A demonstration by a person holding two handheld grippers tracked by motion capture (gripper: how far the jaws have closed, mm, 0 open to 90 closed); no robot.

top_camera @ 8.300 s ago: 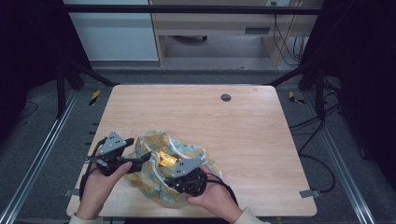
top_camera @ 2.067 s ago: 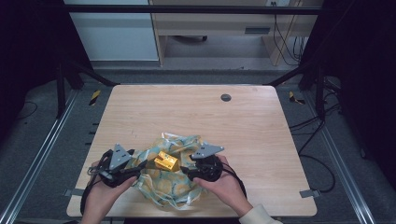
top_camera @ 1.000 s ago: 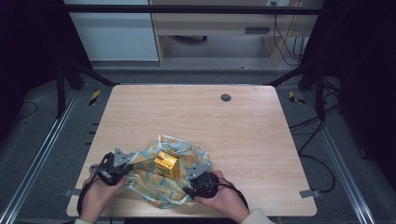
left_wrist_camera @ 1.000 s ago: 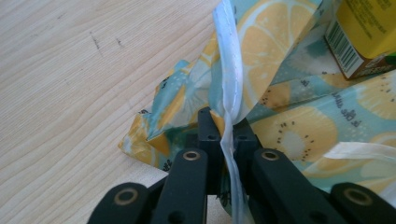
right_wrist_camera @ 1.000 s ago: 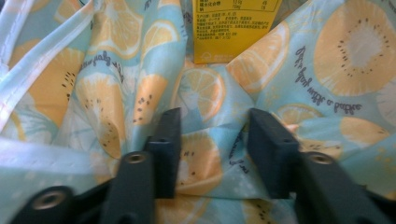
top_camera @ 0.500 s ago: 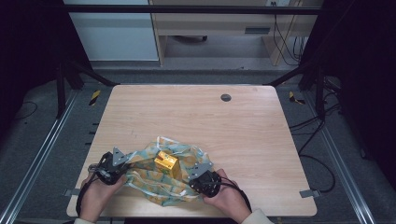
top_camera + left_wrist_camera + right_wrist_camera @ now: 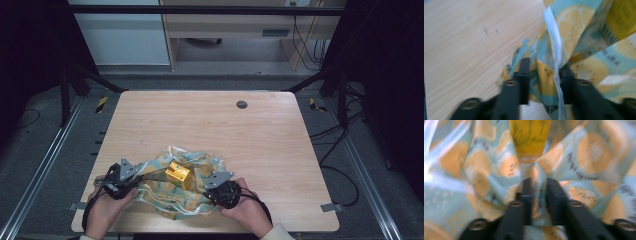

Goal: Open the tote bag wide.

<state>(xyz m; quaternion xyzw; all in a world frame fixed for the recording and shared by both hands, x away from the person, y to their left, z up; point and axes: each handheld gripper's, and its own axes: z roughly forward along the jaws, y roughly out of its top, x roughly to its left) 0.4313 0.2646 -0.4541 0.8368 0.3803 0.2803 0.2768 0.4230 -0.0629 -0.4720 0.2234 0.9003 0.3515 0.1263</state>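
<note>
Lettering on the bag (image 7: 187,192): dark script printed among the lemon slices, too blurred in both gripper views to read. Yellow box (image 7: 178,173) carries a barcode, visible through the bag in the left gripper view (image 7: 621,20); dark print on its face in the right gripper view (image 7: 530,135) is smeared, illegible. Bag is teal and yellow with a lemon pattern and white handle straps, crumpled on the near edge of the table (image 7: 210,125), between the two grippers. Box sits on top of the bag's middle, tilted. Left gripper (image 7: 543,75) pinches a bunched fold of the bag plus a white strap between its jaws; in the high view it (image 7: 122,176) sits at the bag's left end, held by the left hand (image 7: 102,207). Right gripper (image 7: 538,195) has its jaws nearly together with bag fabric caught between them; in the high view it (image 7: 220,186) is at the bag's right end, held by the right hand (image 7: 250,210). Table is light wood-grain laminate with rounded corners and a dark round grommet (image 7: 242,104) near the far edge. Bare tabletop in the left gripper view shows a few short dark scratch marks (image 7: 490,30). Room: grey carpeted floor, black frame posts either side, metal rails along the floor, cables (image 7: 305,40) hanging far right, a pale cabinet (image 7: 117,32) and a wooden desk (image 7: 225,25) beyond the table.
</note>
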